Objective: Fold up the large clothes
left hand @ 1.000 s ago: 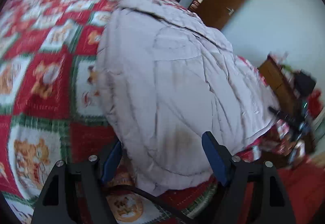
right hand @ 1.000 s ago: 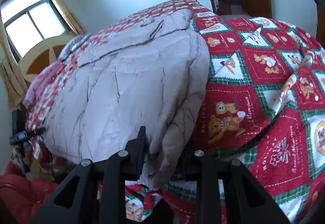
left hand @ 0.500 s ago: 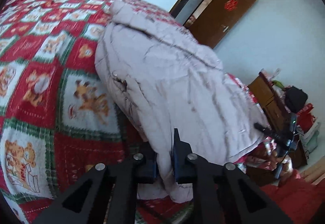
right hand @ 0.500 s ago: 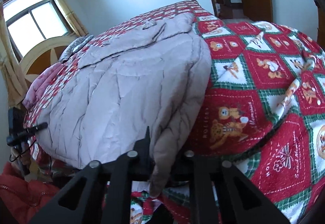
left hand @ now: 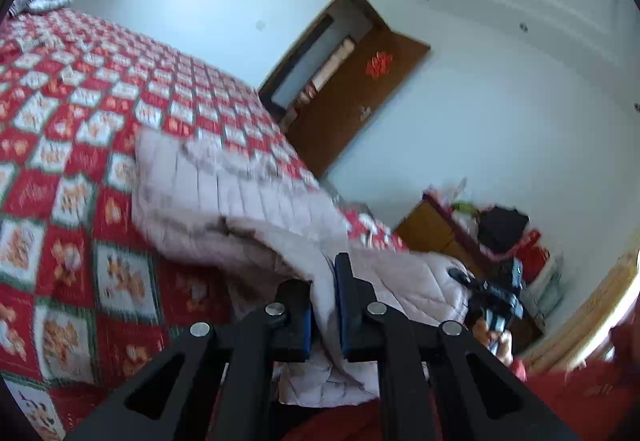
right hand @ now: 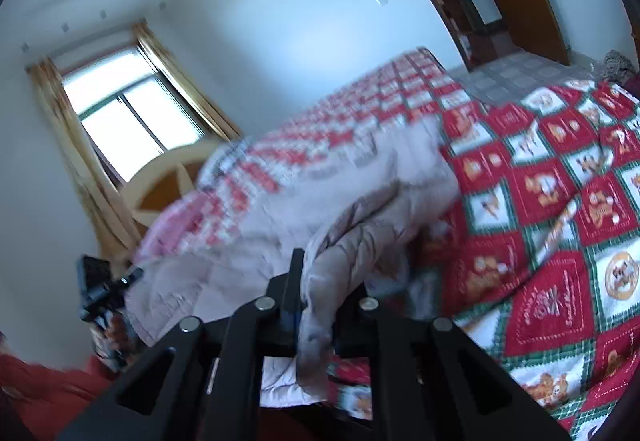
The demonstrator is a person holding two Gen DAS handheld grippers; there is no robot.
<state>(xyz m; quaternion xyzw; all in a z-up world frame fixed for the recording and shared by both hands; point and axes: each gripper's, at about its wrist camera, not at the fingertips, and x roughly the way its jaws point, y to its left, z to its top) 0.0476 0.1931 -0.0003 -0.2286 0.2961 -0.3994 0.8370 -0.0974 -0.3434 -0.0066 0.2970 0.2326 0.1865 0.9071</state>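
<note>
— Left tool (left hand: 323,315) and right tool (right hand: 316,311), why so high?
— Each pinches the pale quilted padded coat (left hand: 248,213) hem at lower centre, lifting it off the red patchwork bed (left hand: 72,169) to fold over.

Your left gripper (left hand: 323,315) is a matte black frame of flat angled struts with triangular cut-outs, pinned by four round silver screw heads set in an arc. Its two fingers (left hand: 345,289) are black outside and lined with bright blue pads on the inner faces. Your right gripper (right hand: 316,305) is built the same way (four silver screws again, same black struts and cut-outs), though only a sliver of blue shows on its left finger (right hand: 295,281). Your sleeve (left hand: 580,397) is red, and blurred at the frame's edge.
</note>
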